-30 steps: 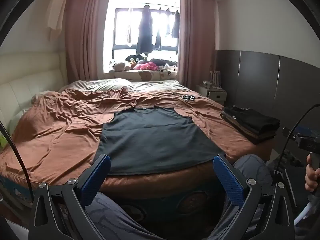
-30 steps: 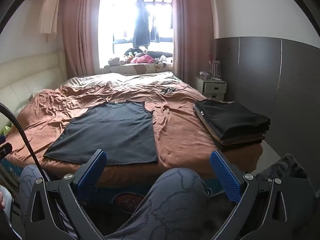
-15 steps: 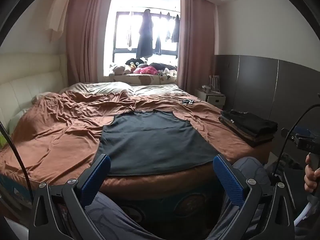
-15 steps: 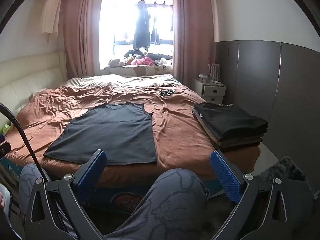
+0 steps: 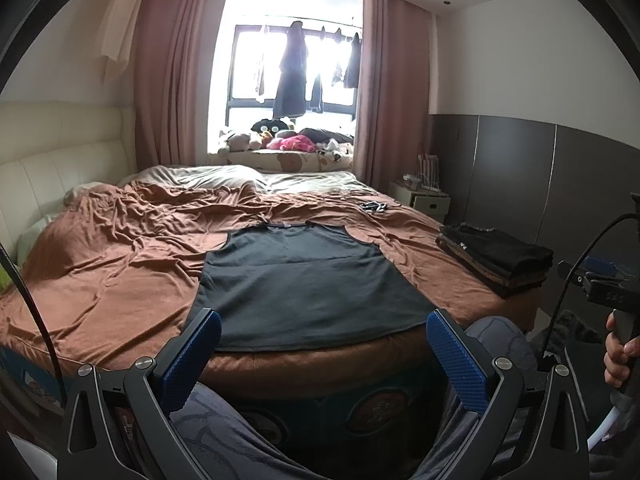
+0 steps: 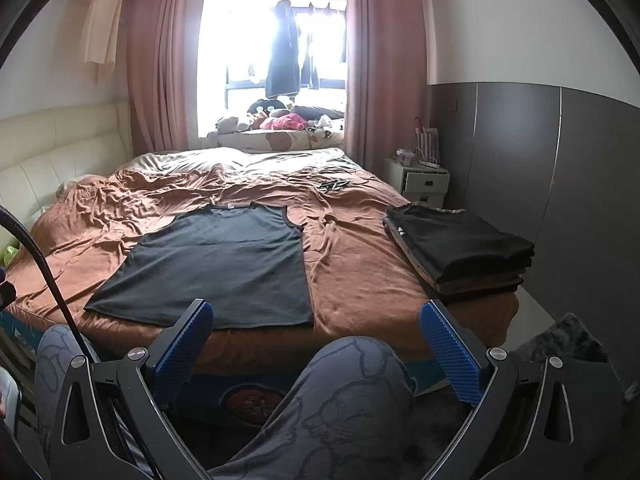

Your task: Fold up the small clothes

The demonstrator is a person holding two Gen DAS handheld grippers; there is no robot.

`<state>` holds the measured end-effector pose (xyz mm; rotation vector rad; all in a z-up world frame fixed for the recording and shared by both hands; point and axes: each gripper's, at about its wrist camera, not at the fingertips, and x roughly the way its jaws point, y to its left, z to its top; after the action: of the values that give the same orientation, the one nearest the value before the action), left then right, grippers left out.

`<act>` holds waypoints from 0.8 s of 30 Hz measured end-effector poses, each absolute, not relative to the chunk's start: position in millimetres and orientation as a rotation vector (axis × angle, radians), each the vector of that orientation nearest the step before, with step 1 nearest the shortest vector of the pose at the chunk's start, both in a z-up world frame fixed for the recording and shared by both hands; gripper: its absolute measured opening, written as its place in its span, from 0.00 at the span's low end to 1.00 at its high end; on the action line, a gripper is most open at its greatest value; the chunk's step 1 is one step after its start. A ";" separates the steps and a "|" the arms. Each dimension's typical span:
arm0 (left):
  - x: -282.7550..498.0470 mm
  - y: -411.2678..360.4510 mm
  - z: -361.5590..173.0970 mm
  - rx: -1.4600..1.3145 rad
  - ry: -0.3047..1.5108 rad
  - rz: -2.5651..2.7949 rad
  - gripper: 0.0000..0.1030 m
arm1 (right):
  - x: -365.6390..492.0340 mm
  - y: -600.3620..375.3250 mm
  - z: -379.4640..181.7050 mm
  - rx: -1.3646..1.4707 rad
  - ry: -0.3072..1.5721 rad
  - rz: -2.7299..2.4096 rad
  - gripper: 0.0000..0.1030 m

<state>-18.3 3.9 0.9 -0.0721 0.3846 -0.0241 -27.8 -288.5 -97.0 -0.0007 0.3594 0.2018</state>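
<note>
A dark grey sleeveless top [image 5: 304, 280] lies spread flat on the brown bedsheet [image 5: 112, 272], hem toward me; it also shows in the right wrist view [image 6: 216, 264]. My left gripper [image 5: 320, 348] is open and empty, held back from the bed's near edge, just short of the hem. My right gripper [image 6: 316, 344] is open and empty, to the right of the top, over the person's knee [image 6: 352, 392]. A stack of folded dark clothes [image 6: 460, 248] sits at the bed's right edge and shows in the left wrist view too [image 5: 496, 260].
The sheet is wrinkled on the left and far side. A small dark item [image 6: 332, 186] lies on the far right of the bed. A white nightstand [image 6: 424, 184] stands by the grey wall. The person's legs [image 5: 224, 428] are between me and the bed.
Both grippers have tilted up and pulled back slightly, so the bed sits lower in view. Nothing on the bed has moved. Both stay open.
</note>
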 end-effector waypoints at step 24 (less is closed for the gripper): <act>-27.7 15.2 5.2 -0.094 0.368 0.008 1.00 | -30.4 -285.7 -99.2 0.019 0.345 0.210 1.00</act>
<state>-27.7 15.2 5.2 -0.0943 0.3681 0.0080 -30.4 -285.7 -99.2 0.0193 0.3451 0.2103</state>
